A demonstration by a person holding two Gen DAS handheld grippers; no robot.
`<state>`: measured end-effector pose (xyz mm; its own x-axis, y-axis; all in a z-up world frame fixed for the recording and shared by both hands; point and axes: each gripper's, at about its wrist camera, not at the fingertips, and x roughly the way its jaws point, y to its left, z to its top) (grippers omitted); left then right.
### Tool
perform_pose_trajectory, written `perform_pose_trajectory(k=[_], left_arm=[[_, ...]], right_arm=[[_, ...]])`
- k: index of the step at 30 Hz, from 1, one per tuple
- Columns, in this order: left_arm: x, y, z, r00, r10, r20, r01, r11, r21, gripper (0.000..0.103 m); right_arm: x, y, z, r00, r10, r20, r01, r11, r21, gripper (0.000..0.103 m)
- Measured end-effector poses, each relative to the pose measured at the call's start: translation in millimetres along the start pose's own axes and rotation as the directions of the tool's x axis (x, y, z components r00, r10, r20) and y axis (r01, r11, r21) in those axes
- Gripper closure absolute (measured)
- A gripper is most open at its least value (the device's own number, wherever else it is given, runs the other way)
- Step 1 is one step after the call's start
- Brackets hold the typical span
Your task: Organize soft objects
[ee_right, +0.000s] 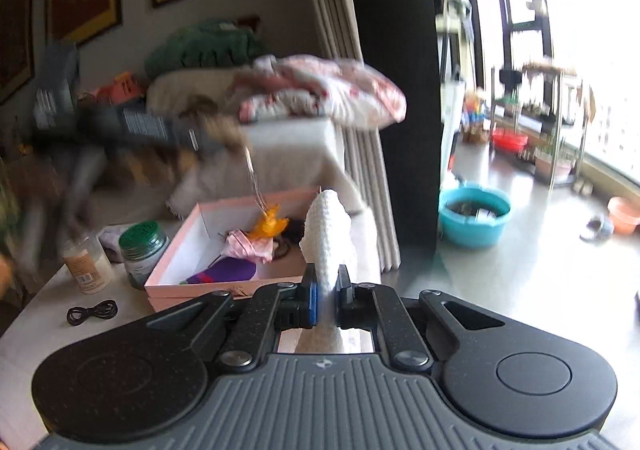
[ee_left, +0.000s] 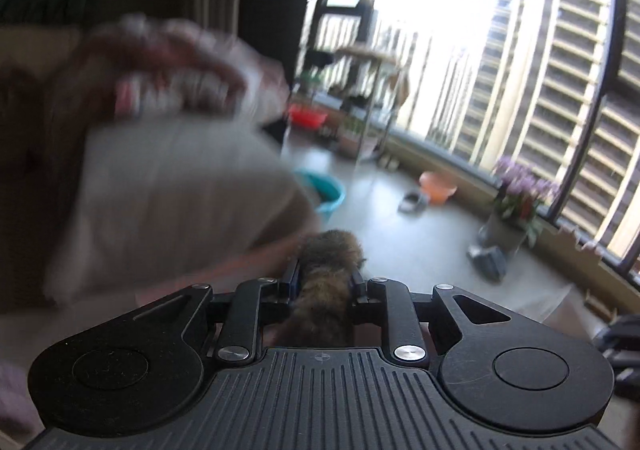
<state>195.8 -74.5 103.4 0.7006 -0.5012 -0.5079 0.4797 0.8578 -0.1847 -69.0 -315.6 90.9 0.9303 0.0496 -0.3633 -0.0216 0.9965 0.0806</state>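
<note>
Left tongs pinch brown furry toy, maybe tail; rest hidden. Right tongs clamp white knit piece.

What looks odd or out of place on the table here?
Nothing is spilled or broken. The pink box sits open, with a purple item and an orange toy jumbled inside. A black cord lies loose beside two jars.

Left tool clamped (fur between jaws); right tool clamped.
</note>
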Motion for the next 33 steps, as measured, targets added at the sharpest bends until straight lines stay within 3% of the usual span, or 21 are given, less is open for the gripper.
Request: perform_pose_trajectory(k=[2, 5, 8, 10, 12, 14, 18, 20, 22, 25, 27, 28, 29, 33], left_arm=[[19.4, 23.2, -14.0, 0.999, -0.031, -0.04, 0.028, 0.997, -0.068, 0.079], [9.7, 54.6, -17.8, 0.992, -0.122, 0.015, 0.123, 0.984, -0.13, 0.079], [-16.0, 55.4, -22.3, 0.998, -0.043, -0.038, 0.042, 0.998, -0.043, 0.079], [-45.7, 58.5, -33.6, 0.998, -0.055, -0.006, 0.055, 0.998, -0.045, 0.079], [-83.8, 62.5, -45.9, 0.996, -0.074, 0.057, 0.078, 0.995, -0.067, 0.079], [-116.8, 66.2, -61.6, 0.993, -0.048, 0.111, 0.054, 0.997, -0.055, 0.079], [-170.3, 71.6, -98.5, 0.989, 0.05, 0.136, -0.046, 0.998, -0.033, 0.079], [-175.1, 82.7, -112.6, 0.986, 0.115, 0.117, -0.115, 0.993, -0.008, 0.079], [-180.6, 92.0, -130.9, 0.98, 0.178, 0.086, -0.179, 0.984, 0.01, 0.079], [-179.7, 107.6, -149.2, 0.975, 0.219, 0.031, -0.219, 0.976, -0.006, 0.079], [-178.6, 113.6, -157.5, 0.976, 0.219, 0.013, -0.218, 0.975, -0.029, 0.079], [-180.9, 113.9, -161.9, 0.976, 0.216, 0.012, -0.216, 0.976, -0.037, 0.079], [-179.1, 114.7, -163.1, 0.977, 0.211, 0.015, -0.211, 0.977, -0.043, 0.079], [-186.8, 104.6, -174.1, 0.98, 0.197, 0.022, -0.196, 0.98, -0.033, 0.079]], right_arm=[[14.6, 1.8, 8.5, 1.0, 0.018, -0.022, -0.018, 1.0, 0.012, 0.095], [36.0, 11.0, 35.0, 0.998, 0.065, -0.025, -0.064, 0.998, 0.028, 0.095], [60.1, 29.4, 73.3, 0.99, 0.142, -0.005, -0.142, 0.989, 0.04, 0.095], [81.8, 49.9, 99.4, 0.981, 0.195, -0.003, -0.195, 0.98, 0.024, 0.095], [113.0, 67.2, 117.4, 0.966, 0.251, -0.057, -0.248, 0.967, 0.058, 0.095], [155.0, 85.2, 120.6, 0.943, 0.289, -0.168, -0.274, 0.956, 0.109, 0.095], [241.4, 111.2, 93.8, 0.873, 0.229, -0.43, -0.176, 0.971, 0.159, 0.095], [268.0, 117.0, 79.0, 0.842, 0.161, -0.516, -0.105, 0.985, 0.135, 0.095], [282.1, 123.2, 68.7, 0.825, 0.098, -0.557, -0.063, 0.995, 0.08, 0.095], [289.3, 134.0, 64.2, 0.816, 0.05, -0.575, -0.072, 0.997, -0.016, 0.092], [290.0, 140.1, 64.2, 0.804, 0.036, -0.594, -0.076, 0.996, -0.042, 0.081], [291.3, 141.9, 63.6, 0.791, 0.041, -0.611, -0.084, 0.996, -0.043, 0.062], [289.6, 141.0, 60.4, 0.781, 0.043, -0.624, -0.089, 0.995, -0.042, 0.05], [285.0, 138.0, 62.9, 0.792, -0.007, -0.611, -0.04, 0.997, -0.062, 0.046]])
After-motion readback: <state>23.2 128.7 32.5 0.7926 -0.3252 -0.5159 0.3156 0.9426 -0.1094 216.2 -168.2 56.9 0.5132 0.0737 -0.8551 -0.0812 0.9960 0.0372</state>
